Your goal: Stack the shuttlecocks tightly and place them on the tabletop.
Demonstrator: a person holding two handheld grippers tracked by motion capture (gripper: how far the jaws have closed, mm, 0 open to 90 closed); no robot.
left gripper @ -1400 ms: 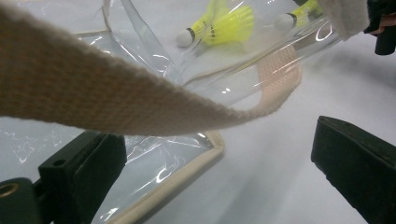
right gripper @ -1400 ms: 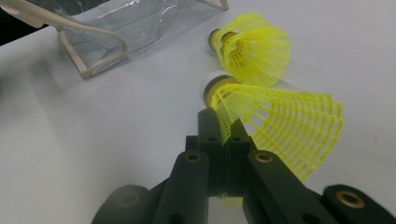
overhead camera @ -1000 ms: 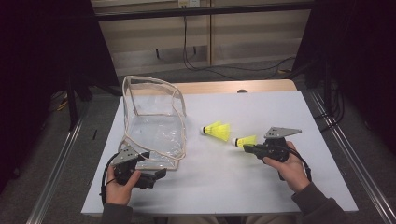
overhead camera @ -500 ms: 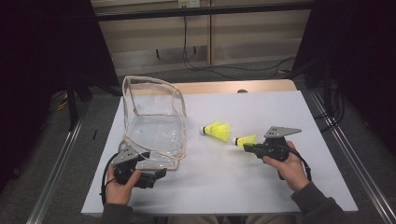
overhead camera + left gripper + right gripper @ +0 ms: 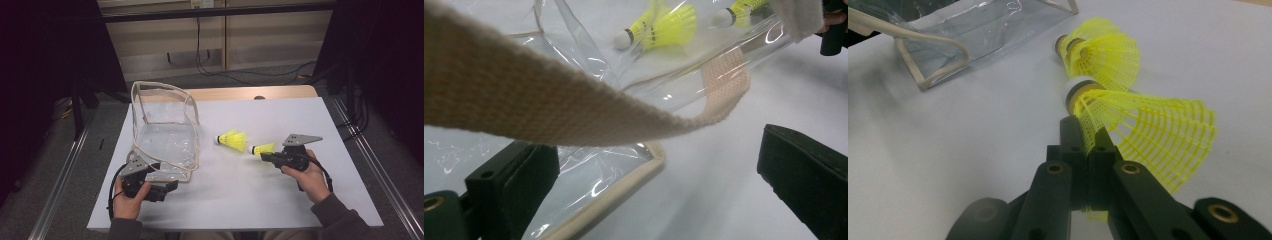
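At the near left of the bench [image 5: 300,125], the left gripper [image 5: 167,187] is held with its jaws spread wide, nothing clamped between them; the near edge of the clear bag [image 5: 167,140] and its woven strap [image 5: 549,107] are seen just in front of them. At the near right, the right gripper [image 5: 264,157] is closed on the skirt of a yellow shuttlecock [image 5: 1143,130], held just above the bench. Just beyond it, a second shuttlecock [image 5: 231,140] is seen lying on the bench, between the bag and the held one.
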